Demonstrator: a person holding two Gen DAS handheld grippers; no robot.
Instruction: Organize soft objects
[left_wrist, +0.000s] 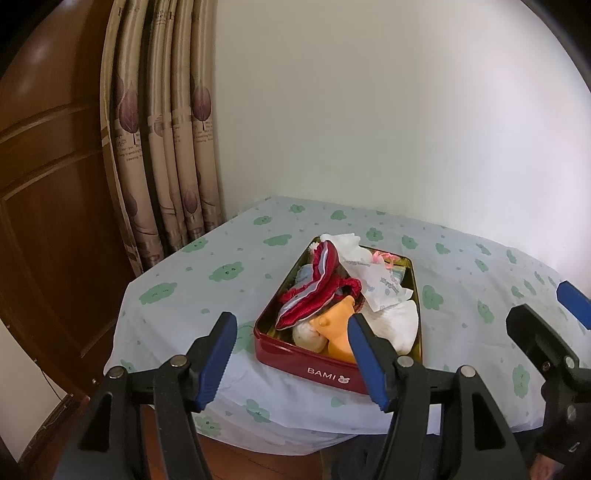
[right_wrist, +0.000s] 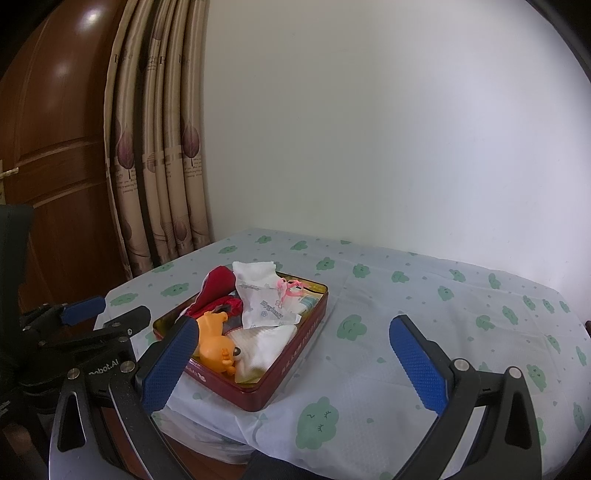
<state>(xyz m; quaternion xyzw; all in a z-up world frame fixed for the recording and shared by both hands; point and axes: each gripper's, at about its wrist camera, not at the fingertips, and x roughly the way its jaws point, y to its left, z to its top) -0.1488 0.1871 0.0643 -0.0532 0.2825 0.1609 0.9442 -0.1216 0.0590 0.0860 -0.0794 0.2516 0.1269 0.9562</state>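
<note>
A red tin (left_wrist: 325, 371) marked BAMI sits on the table near its front edge. It holds a red cloth (left_wrist: 314, 291), an orange rubber toy (left_wrist: 336, 325), a folded white sock (left_wrist: 399, 325), a white printed cloth (left_wrist: 376, 280) and a pale ball (left_wrist: 306, 334). My left gripper (left_wrist: 291, 321) hangs open just before the tin's near end, with nothing between its blue pads. My right gripper (right_wrist: 293, 325) is open and empty too, to the right of the tin (right_wrist: 295, 354). The toy (right_wrist: 218, 343) and the sock (right_wrist: 266, 343) lie at the tin's near end.
A white tablecloth (right_wrist: 406, 295) printed with green clouds covers the table. A beige curtain (left_wrist: 166, 147) and a brown wooden door (left_wrist: 48, 184) stand to the left, and a pale wall (right_wrist: 369, 129) rises behind. The table's front edge (left_wrist: 295, 424) drops off just below the tin.
</note>
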